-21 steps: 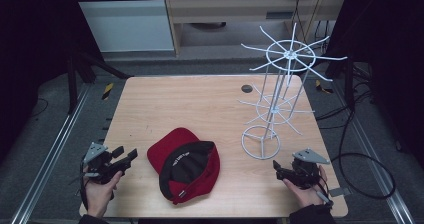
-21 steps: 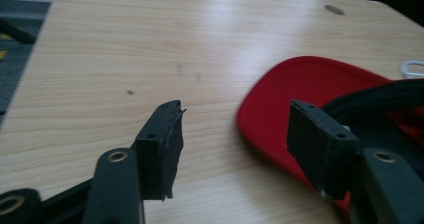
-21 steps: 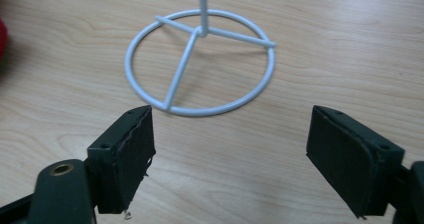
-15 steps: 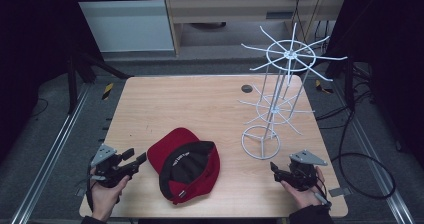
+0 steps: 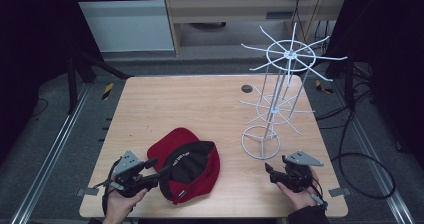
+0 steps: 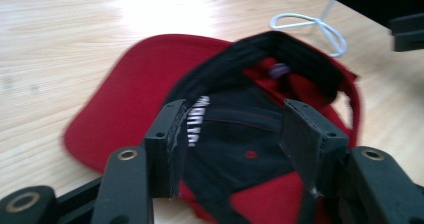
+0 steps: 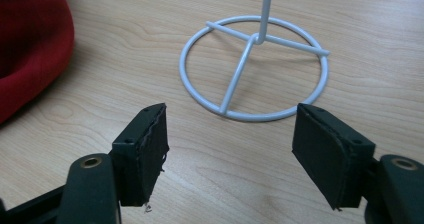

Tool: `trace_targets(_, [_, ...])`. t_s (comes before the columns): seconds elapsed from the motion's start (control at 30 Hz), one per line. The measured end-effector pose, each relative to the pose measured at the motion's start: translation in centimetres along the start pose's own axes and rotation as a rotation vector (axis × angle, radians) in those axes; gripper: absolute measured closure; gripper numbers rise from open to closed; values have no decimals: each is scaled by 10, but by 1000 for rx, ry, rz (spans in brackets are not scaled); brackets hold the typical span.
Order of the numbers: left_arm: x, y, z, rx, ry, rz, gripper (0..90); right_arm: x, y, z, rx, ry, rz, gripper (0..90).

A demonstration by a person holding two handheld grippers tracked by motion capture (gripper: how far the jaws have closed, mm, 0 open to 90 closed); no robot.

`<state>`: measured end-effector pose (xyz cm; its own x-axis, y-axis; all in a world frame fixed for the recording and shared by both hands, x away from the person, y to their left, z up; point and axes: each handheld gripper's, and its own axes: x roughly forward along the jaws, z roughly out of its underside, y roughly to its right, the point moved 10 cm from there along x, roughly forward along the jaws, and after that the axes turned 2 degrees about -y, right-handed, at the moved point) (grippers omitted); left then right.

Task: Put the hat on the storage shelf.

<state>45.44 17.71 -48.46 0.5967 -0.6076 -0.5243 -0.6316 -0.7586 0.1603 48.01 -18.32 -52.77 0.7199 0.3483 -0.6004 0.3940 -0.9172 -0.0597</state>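
Left gripper [image 5: 159, 168]: jaws spread, reaching over the near rim of red cap [image 5: 187, 170], which lies upside down, nothing pinched; right gripper [image 5: 270, 171]: jaws spread, empty, just short of white wire rack [image 5: 261, 143] base ring; wooden table [image 5: 200, 104] beyond

The left gripper [image 5: 159, 167] has moved toward three o'clock, from well left of the cap [image 5: 187, 170] to its edge. In the left gripper view its spread jaws now seem to straddle the cap's black rim, though blur hides any contact. The right gripper [image 5: 270, 170] has edged slightly toward six o'clock.
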Motion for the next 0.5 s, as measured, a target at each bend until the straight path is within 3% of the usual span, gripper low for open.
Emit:
trace_targets(0.33, [16, 39, 6, 65, -73, 79, 398, 2, -6, 0, -19, -9, -16, 342])
trace_targets(0.5, [24, 49, 12, 83, -107, 96, 397, 4, -10, 0, -30, -14, -26, 354])
